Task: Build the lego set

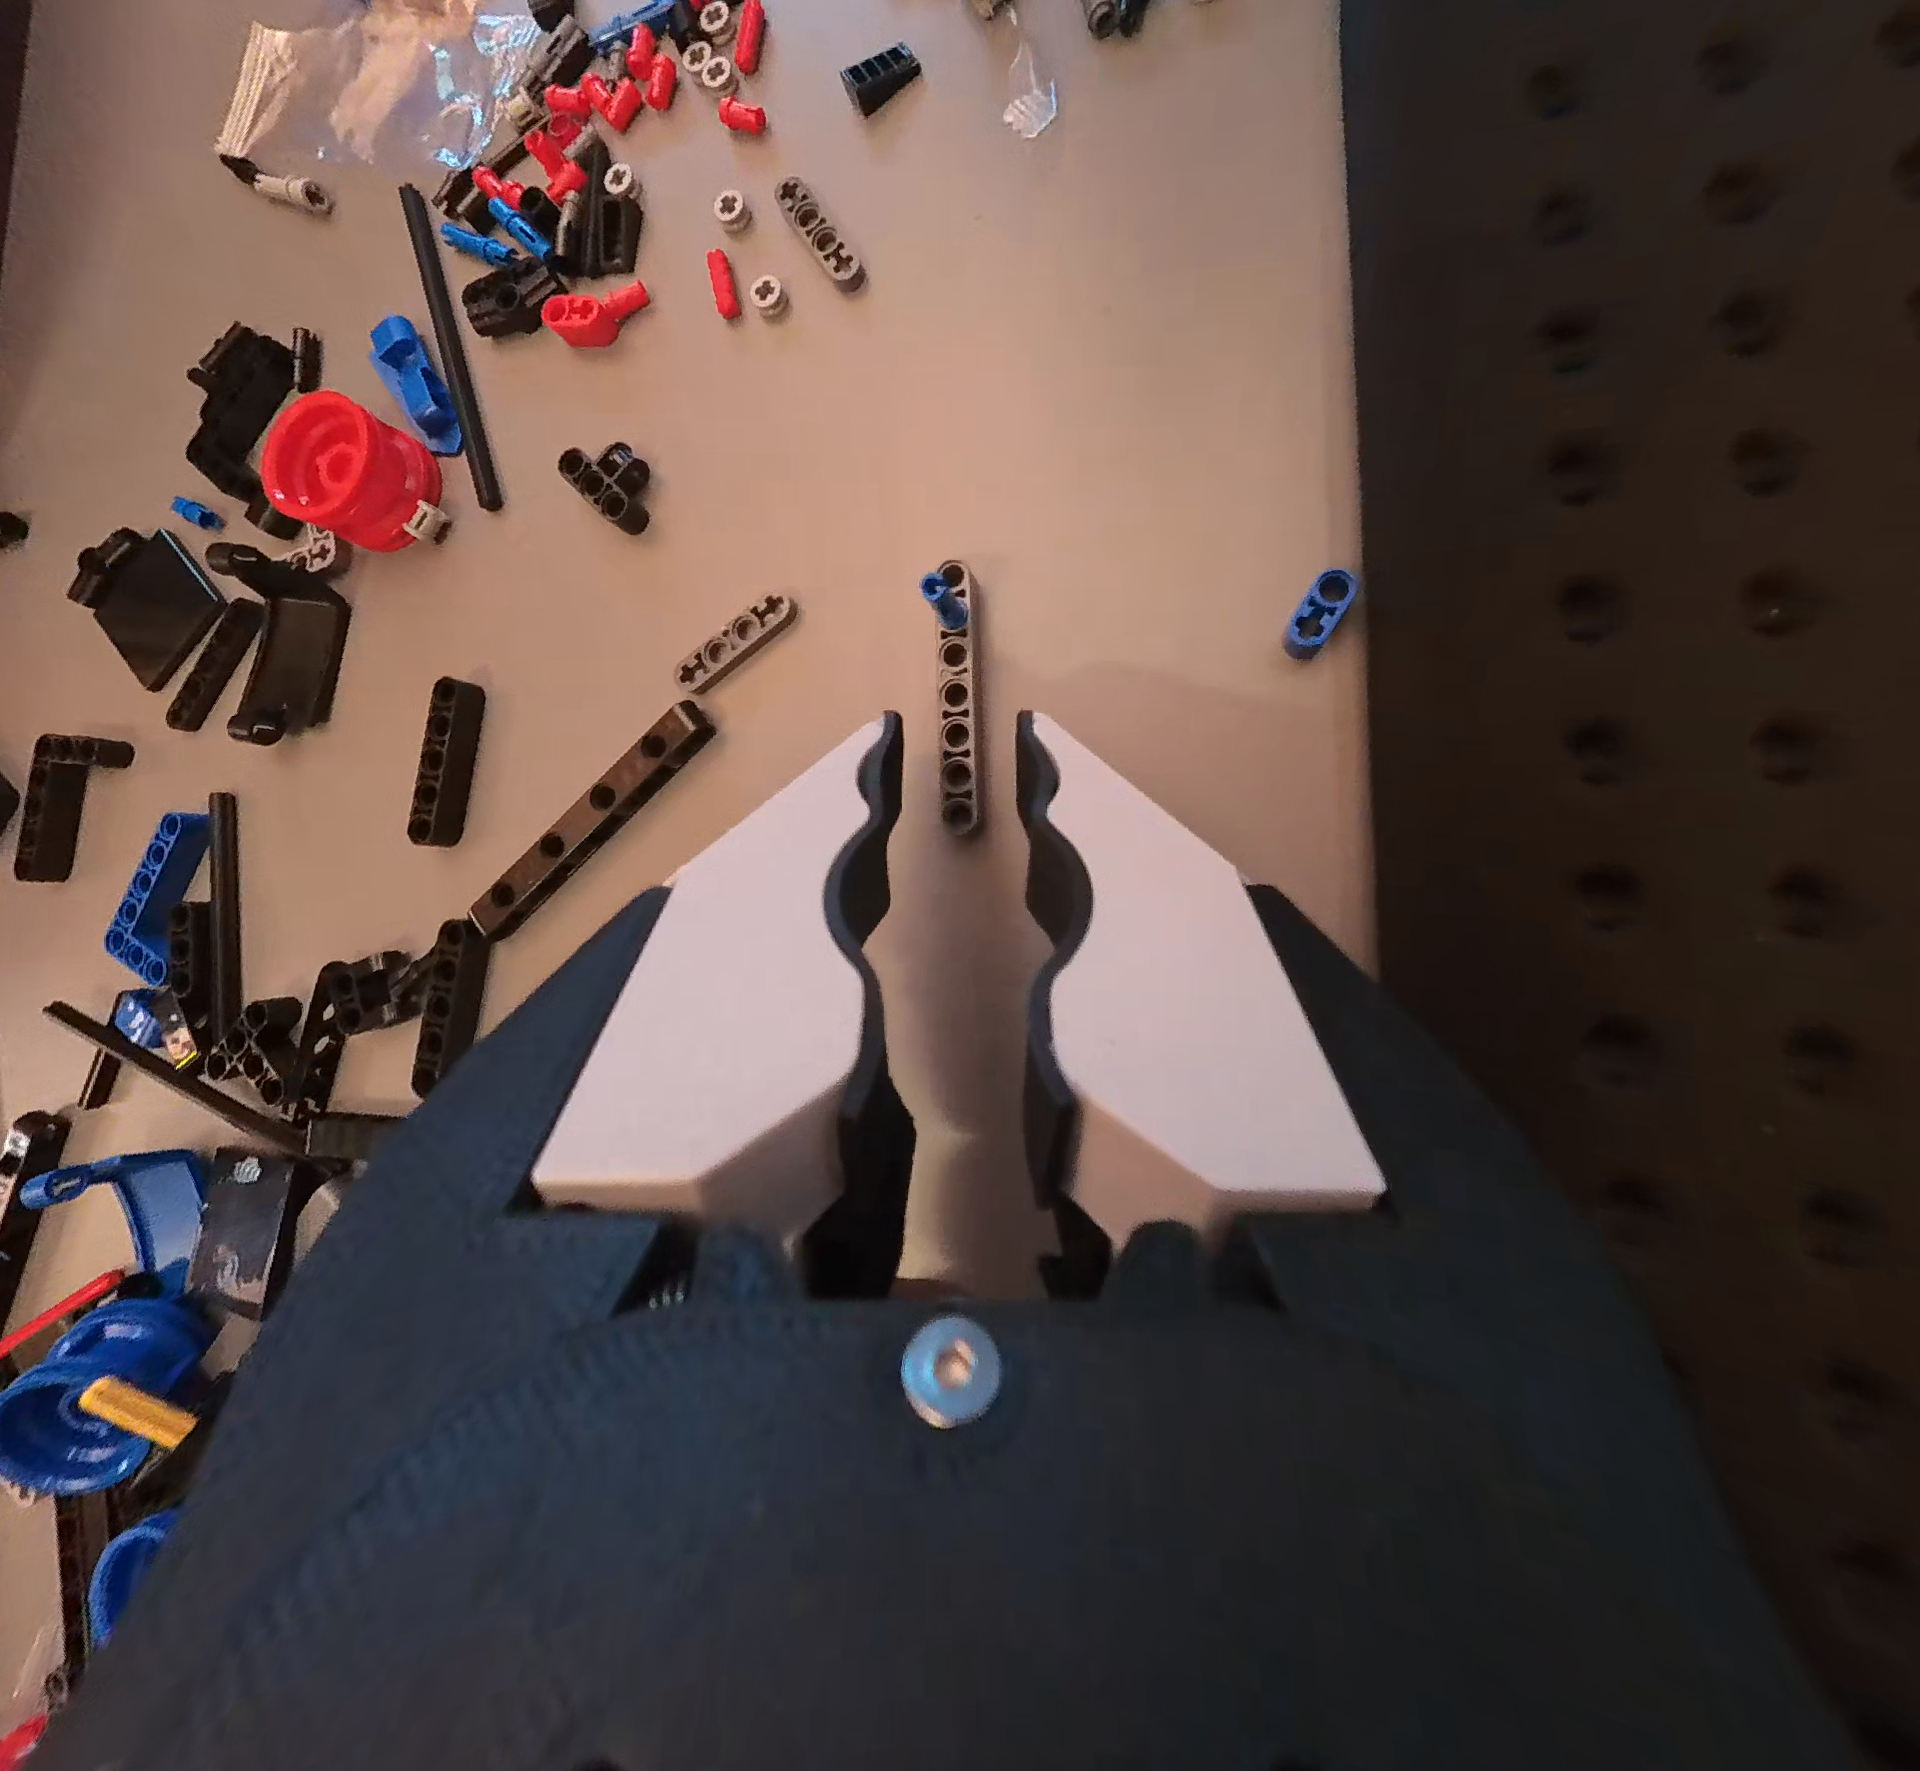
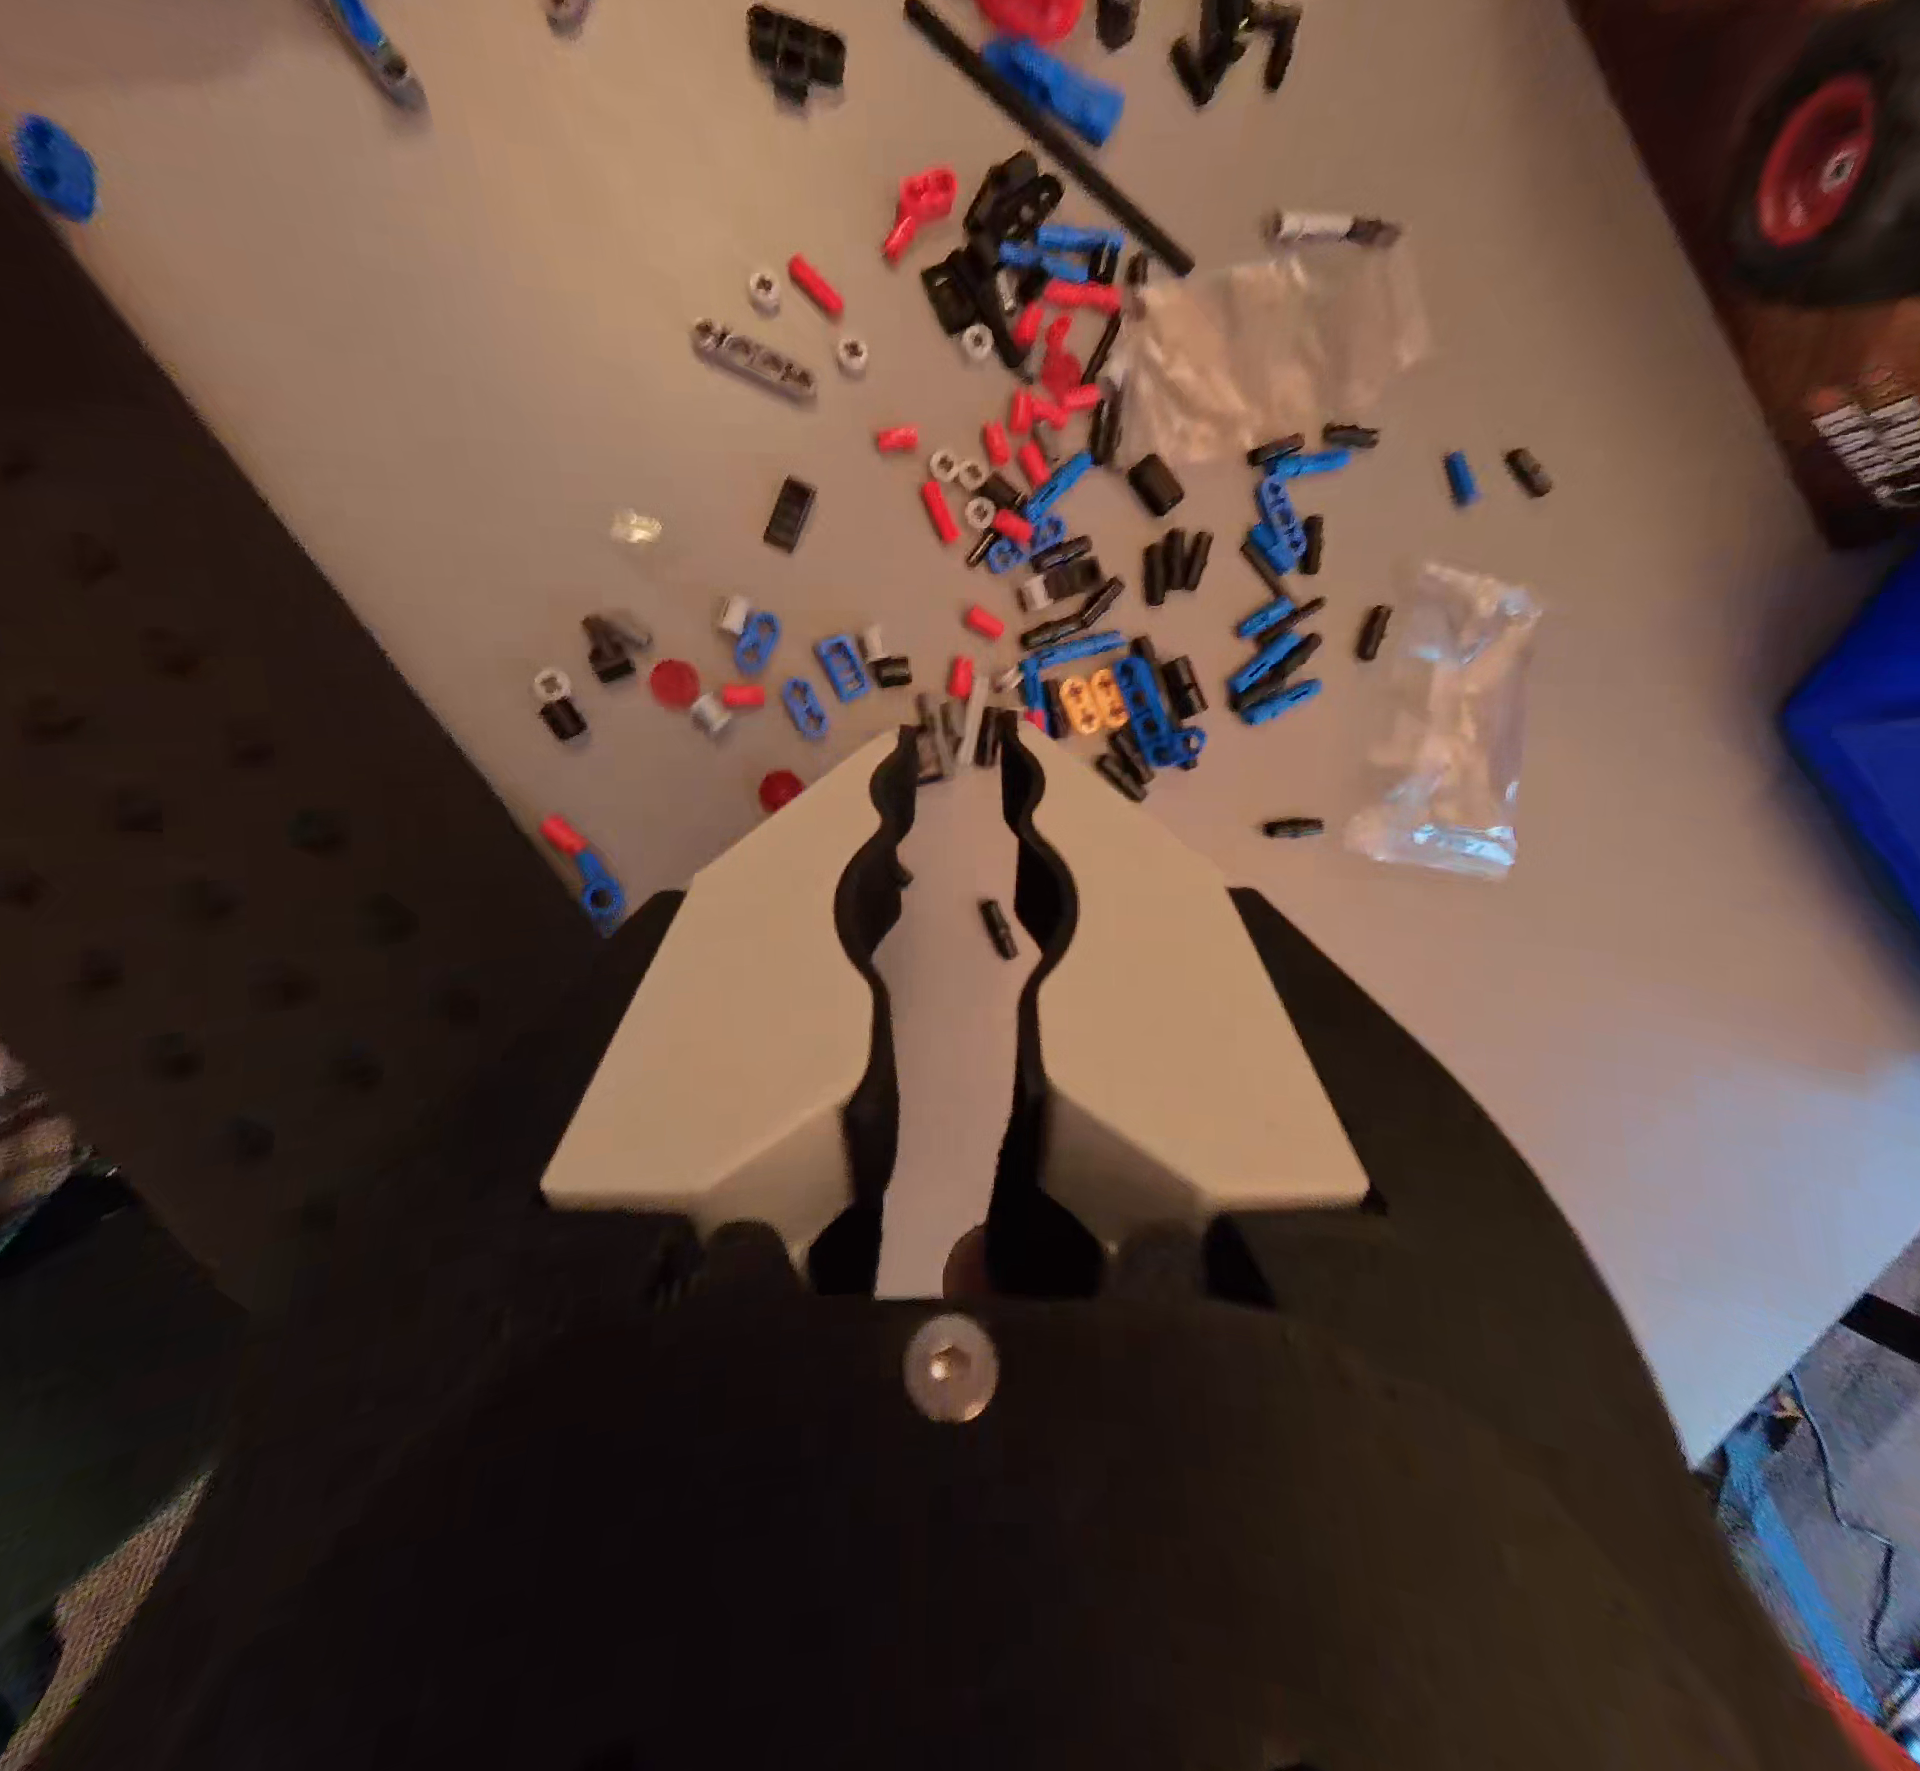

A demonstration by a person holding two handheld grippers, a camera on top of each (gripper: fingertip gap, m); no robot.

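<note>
A grey beam [image 1: 957, 703] with a blue pin [image 1: 938, 589] in its far end lies flat on the tan table [image 1: 1091, 371]. My left gripper [image 1: 958, 734] is open, with one fingertip on each side of the beam's near half and not touching it. The beam also shows far off in the right wrist view [image 2: 343, 7]. My right gripper [image 2: 956, 750] is open and low over a scatter of small black, grey, blue and red pins [image 2: 1049, 578]. A few black and grey pins [image 2: 951, 734] lie right at its tips. A black pin [image 2: 997, 926] lies between its fingers.
A red wheel hub [image 1: 348, 469] and black beams [image 1: 597, 812] lie left of the left gripper. A blue connector [image 1: 1320, 613] sits at the table's edge by a dark perforated board [image 1: 1662, 682]. Clear plastic bags [image 2: 1444, 724], a printed box [image 2: 1787, 163] and a blue bin [image 2: 1870, 734] lie to the right. Left tips to right tips: about 20 cm. The blue connector [image 1: 1320, 613] lies some 6 cm from my left tips, 20 cm from my right tips. Look for it in the right wrist view [image 2: 55, 156] too.
</note>
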